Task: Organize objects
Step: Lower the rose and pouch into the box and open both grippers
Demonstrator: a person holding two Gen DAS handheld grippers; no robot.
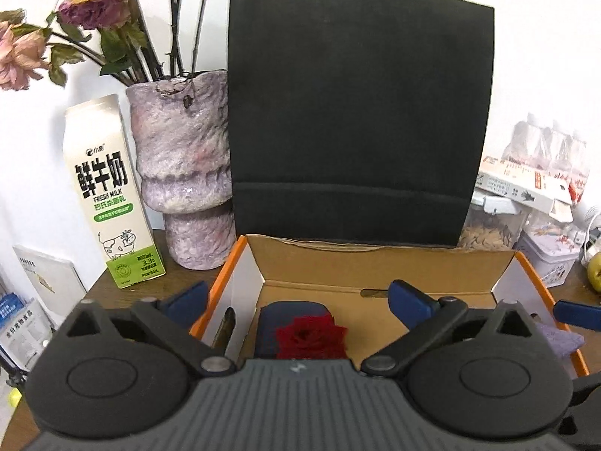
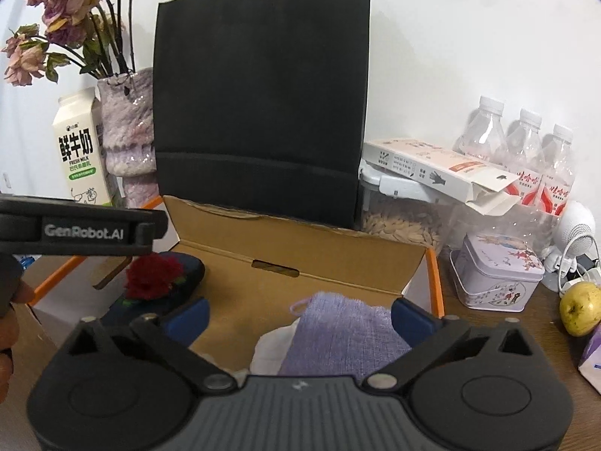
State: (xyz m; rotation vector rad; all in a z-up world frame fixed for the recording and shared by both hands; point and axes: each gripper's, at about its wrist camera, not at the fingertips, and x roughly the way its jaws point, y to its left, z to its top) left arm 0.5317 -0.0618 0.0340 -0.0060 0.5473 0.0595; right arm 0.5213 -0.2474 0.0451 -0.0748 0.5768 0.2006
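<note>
An open cardboard box (image 1: 375, 253) with orange edges sits in front of me on the brown table. On its left side lies a dark blue case (image 1: 293, 308) with a red rose (image 1: 310, 338) on top. My left gripper (image 1: 298, 300) hovers over them, open, its blue fingers spread wide and touching neither. In the right wrist view, a lavender woven cloth (image 2: 338, 330) lies in the box (image 2: 300, 248) over something white. My right gripper (image 2: 300, 321) is open around the cloth, its left finger well clear of it. The rose (image 2: 154, 276) shows to the left.
A black paper bag (image 1: 357, 124) stands right behind the box. A milk carton (image 1: 109, 195) and a vase (image 1: 184, 173) of dried flowers are at back left. Water bottles (image 2: 526, 150), a glove carton (image 2: 439, 169), a seed jar (image 2: 405, 221), a tin (image 2: 496, 274) and a yellow fruit (image 2: 580, 308) crowd the right.
</note>
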